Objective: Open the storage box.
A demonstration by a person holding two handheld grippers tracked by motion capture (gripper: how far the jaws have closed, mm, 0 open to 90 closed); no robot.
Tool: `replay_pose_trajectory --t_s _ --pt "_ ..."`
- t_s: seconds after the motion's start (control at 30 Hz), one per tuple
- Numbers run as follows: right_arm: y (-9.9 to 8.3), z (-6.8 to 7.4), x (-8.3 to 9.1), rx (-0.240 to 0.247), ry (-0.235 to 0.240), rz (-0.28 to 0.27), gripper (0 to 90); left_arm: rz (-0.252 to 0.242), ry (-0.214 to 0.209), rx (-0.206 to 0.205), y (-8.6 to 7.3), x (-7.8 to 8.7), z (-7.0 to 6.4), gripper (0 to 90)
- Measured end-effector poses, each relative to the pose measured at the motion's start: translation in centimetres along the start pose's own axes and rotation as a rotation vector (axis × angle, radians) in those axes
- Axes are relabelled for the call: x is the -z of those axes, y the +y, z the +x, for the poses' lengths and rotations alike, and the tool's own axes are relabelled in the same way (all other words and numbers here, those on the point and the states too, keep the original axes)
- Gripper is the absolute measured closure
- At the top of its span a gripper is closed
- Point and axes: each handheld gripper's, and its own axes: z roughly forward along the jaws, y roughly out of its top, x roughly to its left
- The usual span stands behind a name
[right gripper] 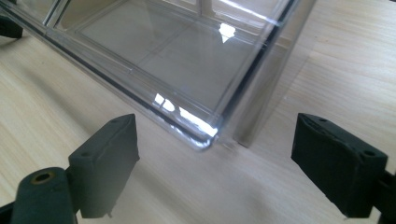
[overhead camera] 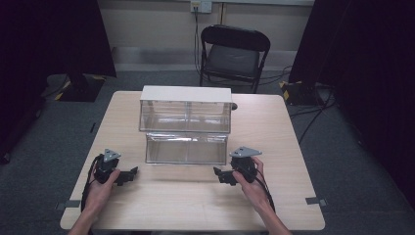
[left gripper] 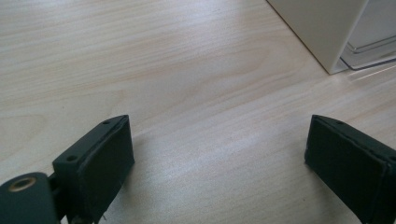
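Both grippers (left gripper (overhead camera: 131, 172), right gripper (overhead camera: 218, 174)) gape wide before the clear drawer (overhead camera: 187, 148), pulled from its white-topped case (overhead camera: 186, 94).

Even overhead light brightens the table (overhead camera: 195, 196); its surroundings fall dark. Glare glints on the clear box (right gripper: 187, 60). Soft shadows lie beneath it; close views blur slightly.

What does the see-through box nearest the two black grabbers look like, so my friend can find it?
Find the wooden table. In its middle stands a taller clear case with a white top. Right in front of that, nearer the person's hands, sits the low clear drawer, pulled out, open-topped and empty. It is the shorter one with no white lid.
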Motion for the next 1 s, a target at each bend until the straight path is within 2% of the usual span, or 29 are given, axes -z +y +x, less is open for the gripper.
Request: replay_pose_trajectory --t_s 0.3,0.7,0.87,1.0 --pt "0.2 0.6 -1.5 0.017 -0.001 -0.003 14.3 0.0 0.0 0.0 0.0 0.0 0.0 7.4" --pt "0.6 0.7 -1.7 0.011 0.017 -0.009 14.1 0.0 -0.007 -0.001 0.0 0.0 0.0 7.2" --pt "0.7 1.2 -1.8 0.028 -0.01 -0.014 13.7 0.0 -0.007 0.0 0.0 0.0 0.0 7.2" --pt "0.7 1.1 -1.7 0.018 0.0 -0.02 13.4 0.0 -0.007 0.0 0.0 0.0 0.0 7.2"
